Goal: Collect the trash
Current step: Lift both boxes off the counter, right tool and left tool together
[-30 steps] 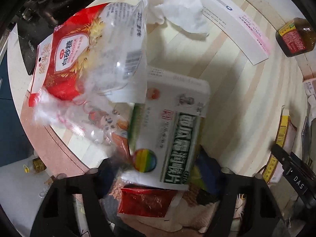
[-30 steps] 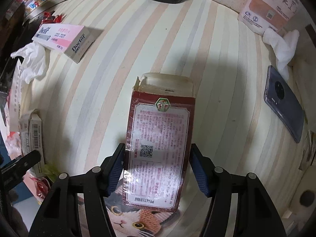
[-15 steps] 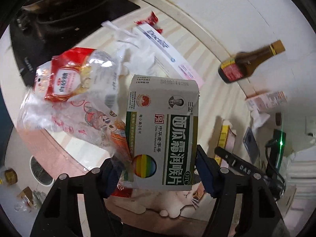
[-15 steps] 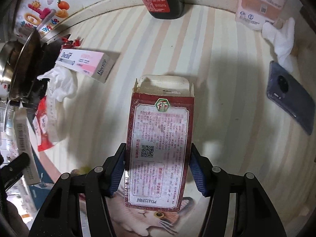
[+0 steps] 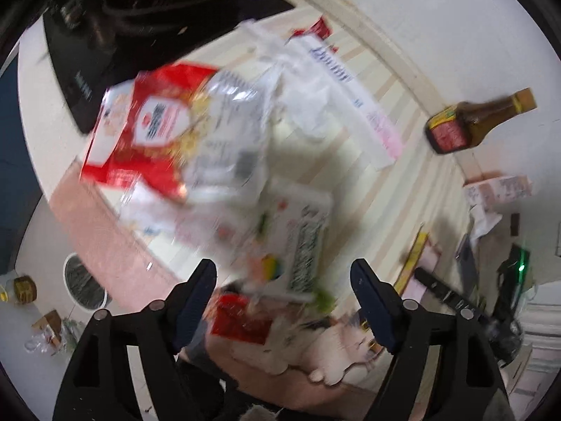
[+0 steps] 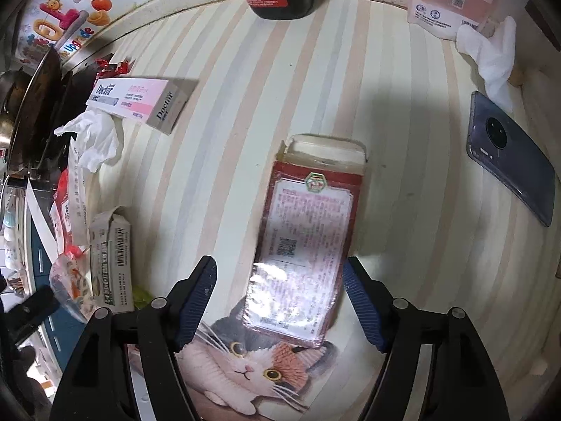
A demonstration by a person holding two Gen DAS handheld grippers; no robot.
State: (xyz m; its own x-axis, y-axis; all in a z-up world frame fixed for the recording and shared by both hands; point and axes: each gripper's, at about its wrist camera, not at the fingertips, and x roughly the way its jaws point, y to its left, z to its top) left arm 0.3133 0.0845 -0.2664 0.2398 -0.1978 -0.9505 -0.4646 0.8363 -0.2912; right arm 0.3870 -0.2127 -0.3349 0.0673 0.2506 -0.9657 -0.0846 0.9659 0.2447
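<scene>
over the cat-print bag [image 6: 245, 368] at the counter's edge, both grippers have just let go: the right gripper [image 6: 278, 294] now spread around the red carton [image 6: 305, 245], the left gripper [image 5: 284, 291] spread as the green-and-white medicine box [image 5: 298, 242] tumbles, blurred, bagward.

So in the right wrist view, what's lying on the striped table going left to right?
Crumpled white tissue → pink Doctor box → red medicine box → dark phone.
</scene>
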